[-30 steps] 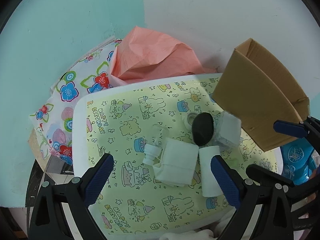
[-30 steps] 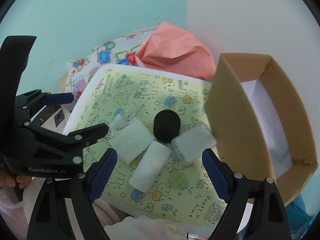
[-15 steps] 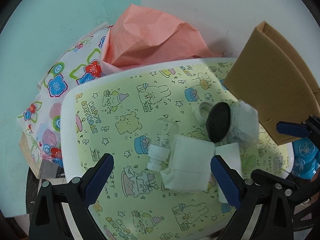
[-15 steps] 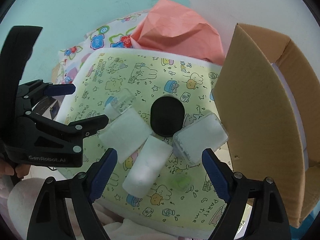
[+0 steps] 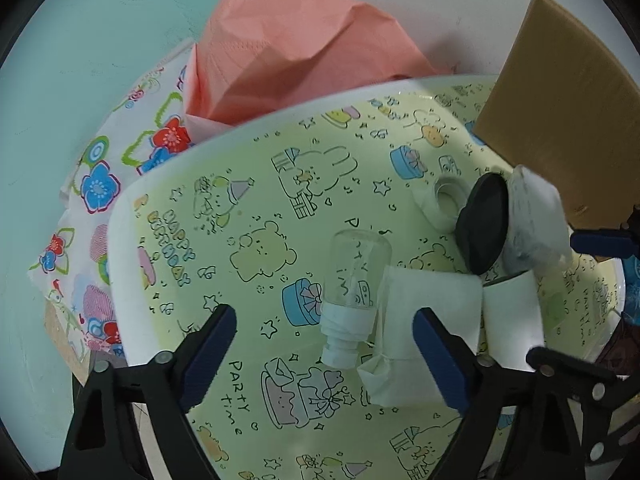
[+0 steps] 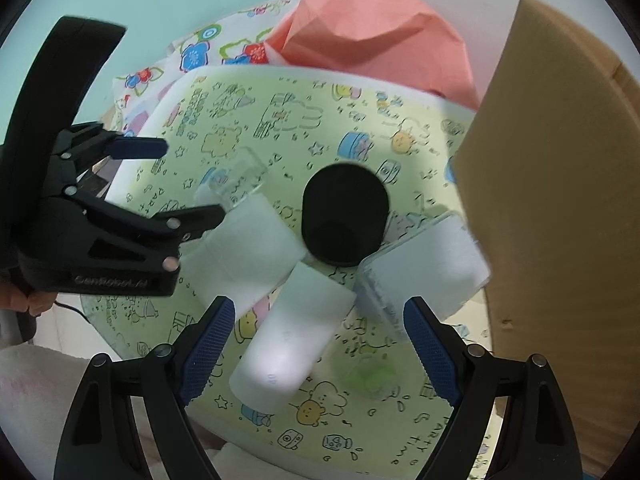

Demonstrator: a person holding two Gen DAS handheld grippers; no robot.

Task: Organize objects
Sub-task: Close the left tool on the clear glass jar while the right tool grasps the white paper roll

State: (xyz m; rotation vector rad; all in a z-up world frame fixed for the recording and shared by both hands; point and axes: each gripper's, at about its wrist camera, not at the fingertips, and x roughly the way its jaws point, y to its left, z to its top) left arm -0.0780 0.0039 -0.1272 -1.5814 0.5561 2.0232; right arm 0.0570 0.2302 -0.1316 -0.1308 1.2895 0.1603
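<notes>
A clear bottle (image 5: 354,280) with a white cap lies on the yellow-green party tablecloth (image 5: 256,240). My left gripper (image 5: 324,354) hangs over its cap end. The jaws are closing, with the cap between them but untouched. A folded white packet (image 5: 428,312) lies under the right finger. My right gripper (image 6: 318,344) is open above a white cylinder (image 6: 296,340), which lies between its fingers without contact. A black round jar (image 6: 344,220) and a clear box of white pads (image 6: 424,276) sit beyond it. In the right wrist view the left gripper (image 6: 180,182) hovers by the bottle (image 6: 236,184).
A tall cardboard box (image 6: 560,200) stands at the table's right edge, close to the clear box. Crumpled pink paper (image 5: 300,52) and a floral cloth (image 5: 100,184) lie behind the table. A white ring cap (image 5: 444,200) and a small green item (image 6: 368,376) lie loose.
Both grippers have come down closer to the table, so the objects look larger. The left jaws have narrowed around the bottle's cap. The right gripper has rolled over the white cylinder.
</notes>
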